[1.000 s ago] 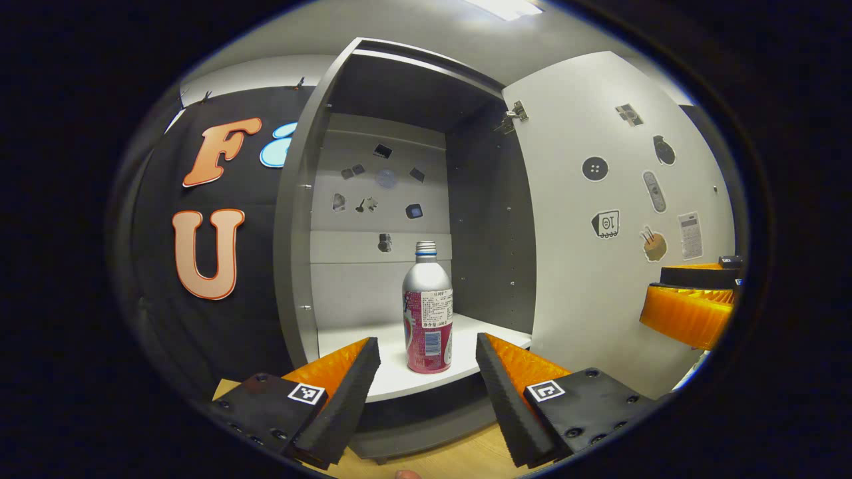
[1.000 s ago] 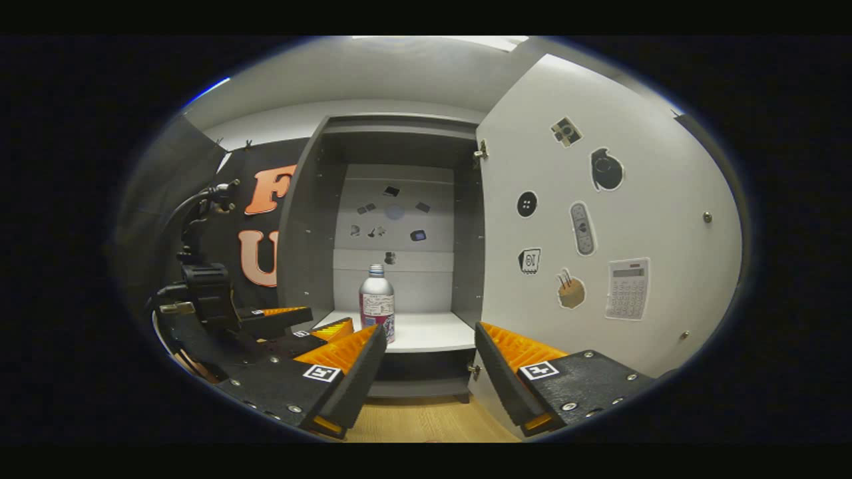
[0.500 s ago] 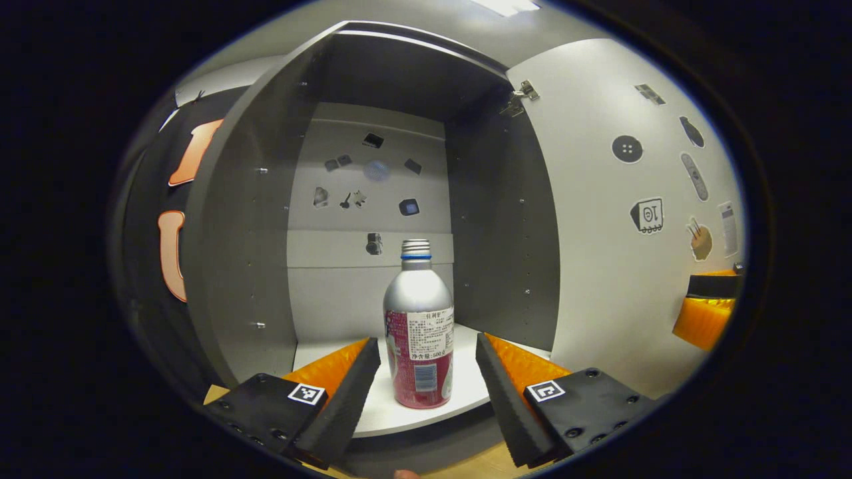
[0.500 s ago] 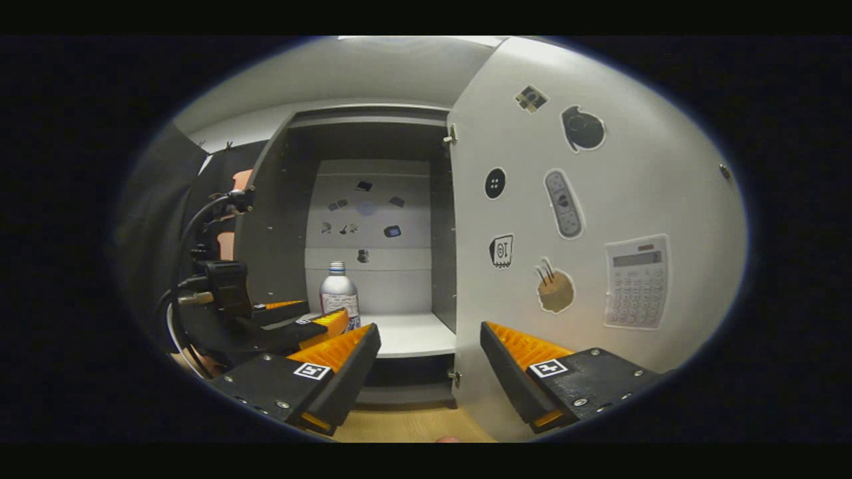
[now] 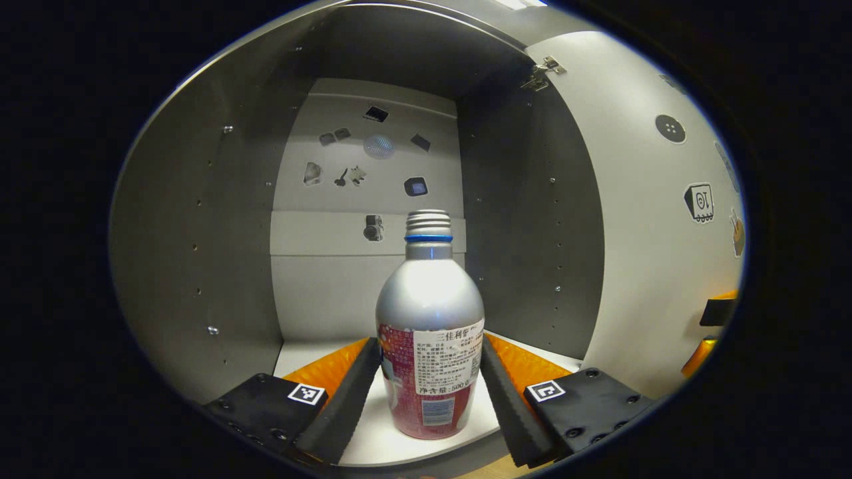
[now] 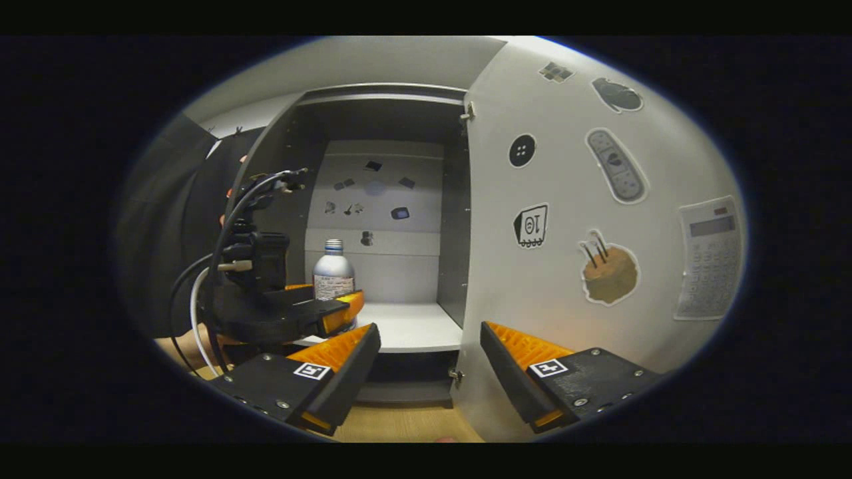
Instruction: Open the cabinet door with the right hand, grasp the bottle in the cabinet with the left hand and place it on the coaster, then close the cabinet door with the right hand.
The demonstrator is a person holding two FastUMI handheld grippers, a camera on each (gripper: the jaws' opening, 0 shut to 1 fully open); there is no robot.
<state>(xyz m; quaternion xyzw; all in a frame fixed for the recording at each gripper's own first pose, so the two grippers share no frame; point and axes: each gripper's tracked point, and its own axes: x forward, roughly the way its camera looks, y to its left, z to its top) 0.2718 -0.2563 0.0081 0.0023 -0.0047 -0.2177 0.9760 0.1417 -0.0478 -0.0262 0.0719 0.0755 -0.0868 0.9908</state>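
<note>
A silver bottle [image 5: 429, 313] with a red label and a blue neck ring stands upright on the white shelf [image 5: 383, 429] inside the open grey cabinet. My left gripper [image 5: 429, 340] is open and reaches into the cabinet, with one finger on each side of the bottle's lower body, close to it. From the right gripper view, the left gripper [image 6: 326, 313] sits in front of the bottle [image 6: 333, 269]. My right gripper [image 6: 429, 362] is open with nothing between its fingers, low in front of the cabinet by the hinge edge of the open door [image 6: 572, 266].
The white door [image 5: 639, 266] swings out to the right, with stickers on its inner face. Dark cabinet side walls [image 5: 200, 266] close in on both sides of the bottle. A wooden tabletop [image 6: 399, 422] lies below the cabinet. Cables and a hand [image 6: 193, 339] trail behind the left gripper.
The left gripper has advanced into the cabinet until the bottle stands between its open fingers. The right gripper has drifted a little closer to the door, still open.
</note>
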